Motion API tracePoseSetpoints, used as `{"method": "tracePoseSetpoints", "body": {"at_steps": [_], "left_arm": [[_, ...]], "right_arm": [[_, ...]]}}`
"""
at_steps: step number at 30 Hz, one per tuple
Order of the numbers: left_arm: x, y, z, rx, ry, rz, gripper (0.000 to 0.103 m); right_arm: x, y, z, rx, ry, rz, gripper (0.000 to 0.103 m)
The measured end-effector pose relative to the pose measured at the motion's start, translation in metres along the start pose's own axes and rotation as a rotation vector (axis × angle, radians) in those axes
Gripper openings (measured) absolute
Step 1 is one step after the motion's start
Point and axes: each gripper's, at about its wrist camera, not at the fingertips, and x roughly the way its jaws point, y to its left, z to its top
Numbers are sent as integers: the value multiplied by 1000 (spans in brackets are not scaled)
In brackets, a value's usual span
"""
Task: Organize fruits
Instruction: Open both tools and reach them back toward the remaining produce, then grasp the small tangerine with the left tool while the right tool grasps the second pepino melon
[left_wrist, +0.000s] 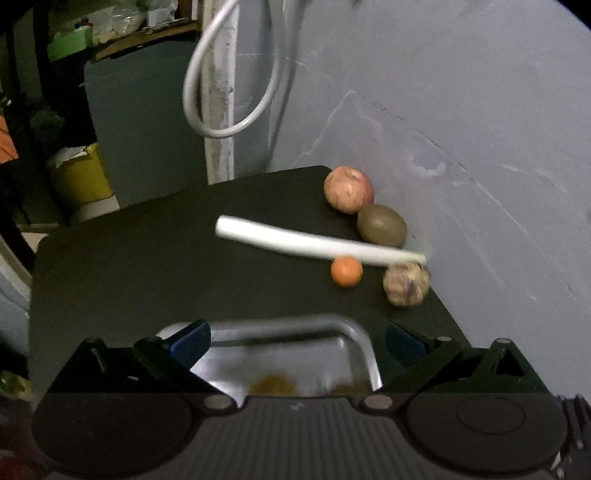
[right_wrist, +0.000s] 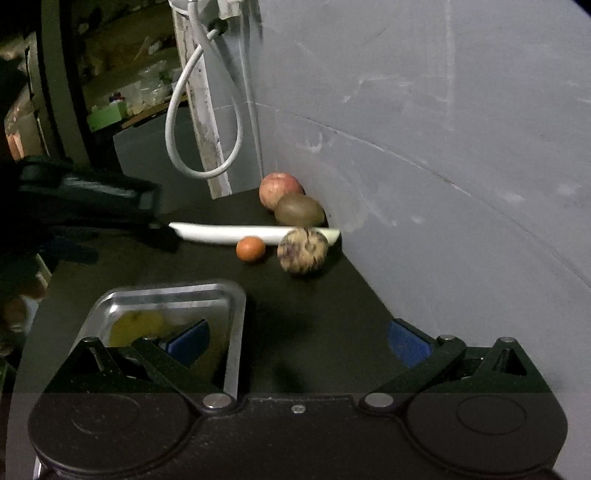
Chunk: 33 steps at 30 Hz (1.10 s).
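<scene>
Both the left gripper (left_wrist: 297, 341) and the right gripper (right_wrist: 297, 341) are held with fingers spread wide and nothing between them, above a black table (right_wrist: 325, 325) bearing a metal tray (right_wrist: 236, 317). An apple (right_wrist: 279, 190), a kiwi (right_wrist: 299, 210), a small orange (right_wrist: 250, 249) and a mottled round fruit (right_wrist: 303, 250) are grouped near the grey wall (right_wrist: 443, 147), around a pale leek stalk (right_wrist: 221, 233). Yellowish contents are seen in the tray but cannot be identified.

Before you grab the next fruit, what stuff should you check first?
1. Left gripper open and holding nothing: ok.
2. Right gripper open and holding nothing: ok.
3. Metal tray has free space: ok; something yellow lies inside.
4. Small orange fruit reachable: ok, nothing in front.
5. White stalk out of the way: not ok, right behind it.
6. Kiwi and apple loose: cannot tell, against the wall.
</scene>
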Motion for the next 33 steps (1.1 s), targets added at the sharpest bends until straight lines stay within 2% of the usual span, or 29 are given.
{"method": "tracePoseSetpoints", "body": {"at_steps": [7,12,21,24,29,33], "left_arm": [[69,-23,34,154,40,-2,102],[94,-23,35,158,57,-18,101],[115,-19,32,115,97,-92,86],[116,-18,31,98,89,-107,81],[119,-20,32,101,79,-122,65],[120,-24,33,120,78,-139,54]], "right_arm": [[66,6,22,-54,-13,3,100],[94,12,27,-87,-10,-39,95],[124,19,32,-133,13,-61,92],[129,19,31,-144,17,-69,88],[135,18,31,-136,4,-80,80],[142,13,33,-112,17,-77,69]]}}
